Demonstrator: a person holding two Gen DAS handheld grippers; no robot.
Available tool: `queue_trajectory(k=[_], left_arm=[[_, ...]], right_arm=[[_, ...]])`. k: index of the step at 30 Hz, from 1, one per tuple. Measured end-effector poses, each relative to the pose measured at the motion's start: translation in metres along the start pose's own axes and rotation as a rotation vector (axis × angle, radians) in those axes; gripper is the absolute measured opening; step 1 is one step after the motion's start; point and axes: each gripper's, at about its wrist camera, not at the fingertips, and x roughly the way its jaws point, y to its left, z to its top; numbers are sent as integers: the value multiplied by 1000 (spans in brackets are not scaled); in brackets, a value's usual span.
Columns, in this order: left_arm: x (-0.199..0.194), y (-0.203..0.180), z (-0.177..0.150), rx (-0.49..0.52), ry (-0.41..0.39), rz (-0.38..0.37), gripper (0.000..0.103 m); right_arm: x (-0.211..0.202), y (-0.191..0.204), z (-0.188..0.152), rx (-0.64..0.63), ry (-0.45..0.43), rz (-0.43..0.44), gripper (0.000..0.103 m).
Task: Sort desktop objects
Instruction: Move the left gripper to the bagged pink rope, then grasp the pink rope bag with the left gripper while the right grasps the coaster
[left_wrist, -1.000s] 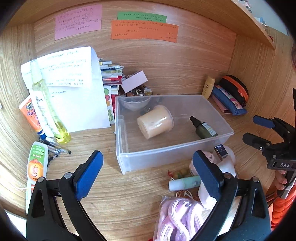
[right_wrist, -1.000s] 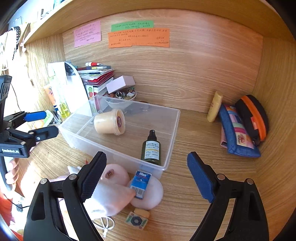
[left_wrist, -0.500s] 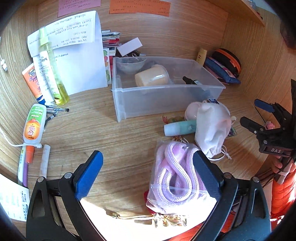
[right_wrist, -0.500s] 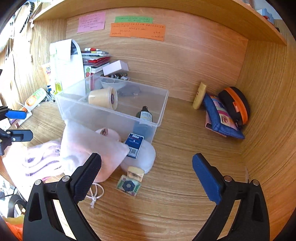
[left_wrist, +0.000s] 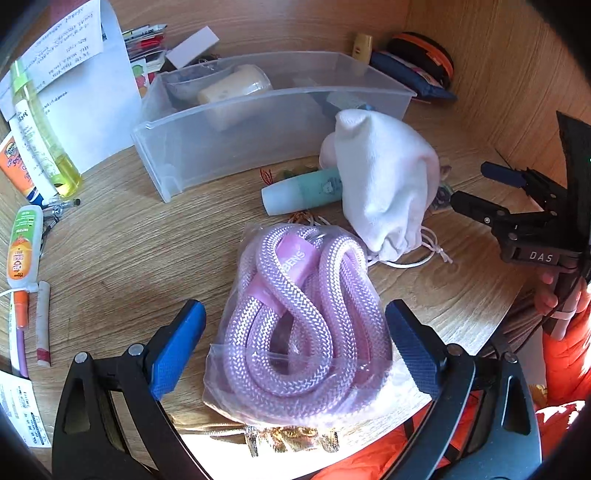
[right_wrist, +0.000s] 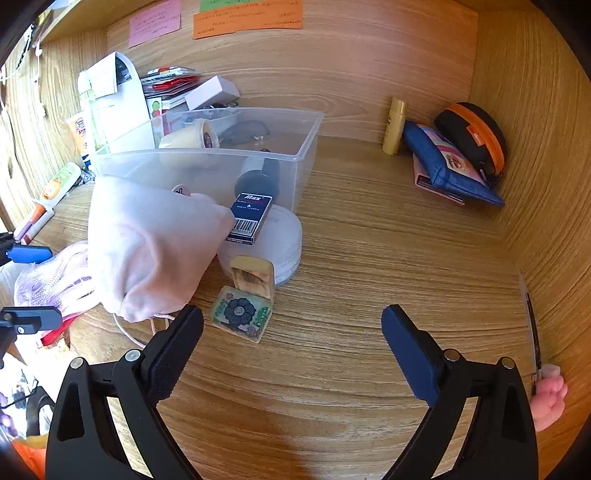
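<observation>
A clear plastic bin (left_wrist: 236, 122) (right_wrist: 295, 147) stands on the wooden desk and holds a cream jar (left_wrist: 232, 90) and a dark bottle (right_wrist: 258, 175). A bagged pink rope (left_wrist: 299, 325) lies at the front edge, straddled by my open left gripper (left_wrist: 295, 343), not touching. Behind it lie a white cloth pouch (left_wrist: 388, 184) (right_wrist: 147, 240) and a teal tube (left_wrist: 303, 190). My right gripper (right_wrist: 291, 350) is open and empty over bare desk, near a flowered box (right_wrist: 242, 314), a blue staples box (right_wrist: 249, 218) and a round white case (right_wrist: 284, 243).
Tubes and pens (left_wrist: 22, 251), a yellow spray bottle (left_wrist: 44, 136) and papers (left_wrist: 85, 85) lie on the left. A yellow tube (right_wrist: 393, 125) and pouches (right_wrist: 450, 162) sit in the back right corner. Wooden walls close the back and right side.
Both grippers have pulled back toward the front of the desk and lowered. The left one has come over the pink rope bag; the bin now sits farther away.
</observation>
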Motion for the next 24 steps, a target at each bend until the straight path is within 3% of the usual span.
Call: queue_trajectory(k=[4,8,13,17,20,24], left_arm=[[13,3,2,-20,34,-3,99],[15,4,1,-28,7,11,99],[17,2,-1,-16,-36,26,98],[16,1,-1,-13,-72,48,77],[13,8,1,-46,-86,43,72],[6,20,0,-84,-106,42,69]], right_arm=[[5,2,-2,5,19,32,85],[11,6,-4,-1,43,72,66],[18,9,-2,4,56,98,62],[21,18,-2,-19,54,96,51],[23,24,-3,-38,51,94,34],[24,22,-5,-26,55,107,23]])
